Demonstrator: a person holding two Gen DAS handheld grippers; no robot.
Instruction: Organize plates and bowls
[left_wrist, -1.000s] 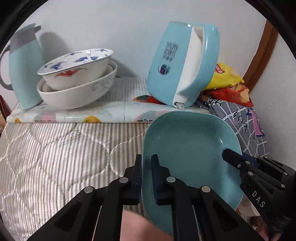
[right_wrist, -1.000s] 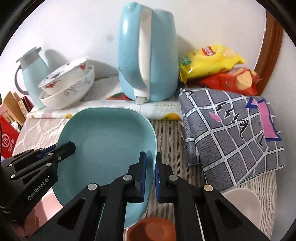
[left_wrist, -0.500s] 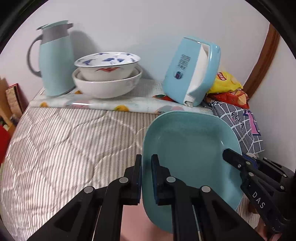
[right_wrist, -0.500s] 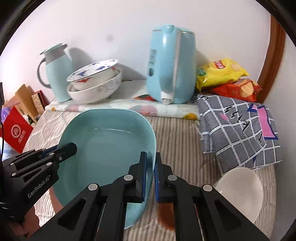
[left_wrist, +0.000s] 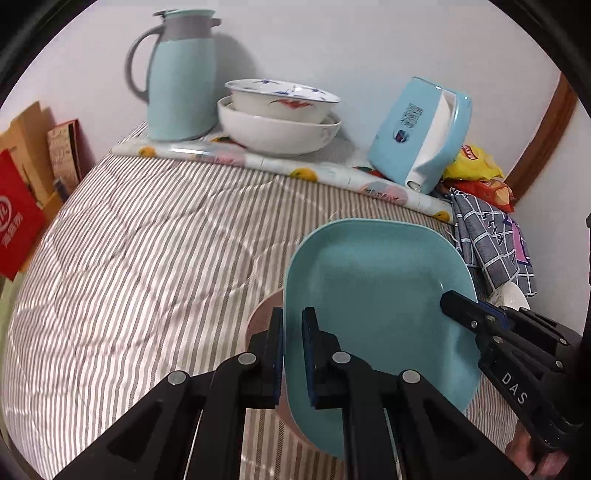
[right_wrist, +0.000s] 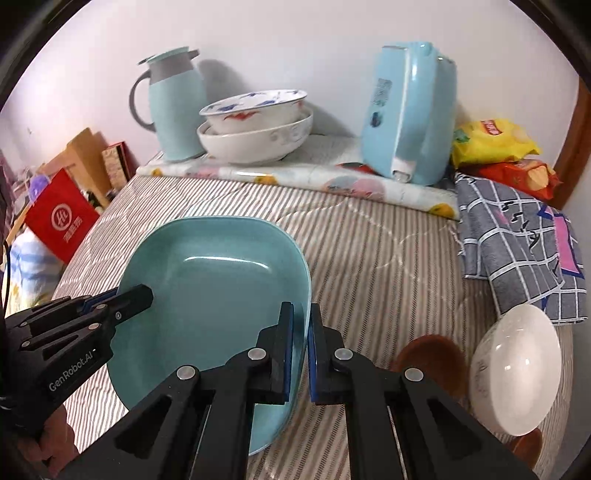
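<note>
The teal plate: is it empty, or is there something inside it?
Empty. The teal plate shows only its bare glossy inside in both views, while the left tool and right tool clamp its opposite rims.

A: Where could a gripper pass?
B: Across the bare striped cloth (left_wrist: 155, 258) at centre left.
A: And the obstacles?
B: Along the top: thermos (left_wrist: 181, 74), stacked bowls (left_wrist: 277, 122), blue kettle (left_wrist: 421, 136). At right, the teal plate (left_wrist: 376, 306); lower right in the right wrist view, a white bowl (right_wrist: 517, 369).
</note>
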